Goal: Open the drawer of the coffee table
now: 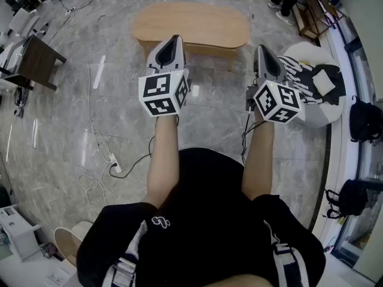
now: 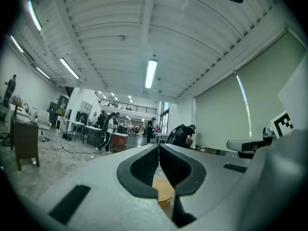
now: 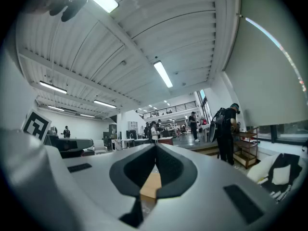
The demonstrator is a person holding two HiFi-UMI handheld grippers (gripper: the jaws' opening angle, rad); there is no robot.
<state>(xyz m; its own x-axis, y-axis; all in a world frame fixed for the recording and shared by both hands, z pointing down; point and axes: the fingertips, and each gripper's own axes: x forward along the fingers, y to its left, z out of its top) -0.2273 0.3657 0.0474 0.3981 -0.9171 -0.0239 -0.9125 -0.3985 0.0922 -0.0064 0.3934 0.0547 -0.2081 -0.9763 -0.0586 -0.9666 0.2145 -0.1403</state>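
Note:
A low oval wooden coffee table (image 1: 190, 26) stands on the marble floor ahead of me in the head view; its front side shows no open drawer. My left gripper (image 1: 175, 39) is held level above the floor just short of the table's front, jaws shut and empty. My right gripper (image 1: 263, 48) hovers off the table's right end, also shut with nothing in it. In the left gripper view the shut jaws (image 2: 159, 147) frame a sliver of the tabletop (image 2: 164, 189). The right gripper view shows its closed jaws (image 3: 155, 148) over a strip of the wood (image 3: 151, 184).
A white round pouf (image 1: 316, 85) with black-and-white cloth sits right of the table. A dark wooden side table (image 1: 37, 61) stands at the left. Cables and a power strip (image 1: 115, 162) lie on the floor by my legs. Bags (image 1: 363, 119) rest along the right wall. People stand far off.

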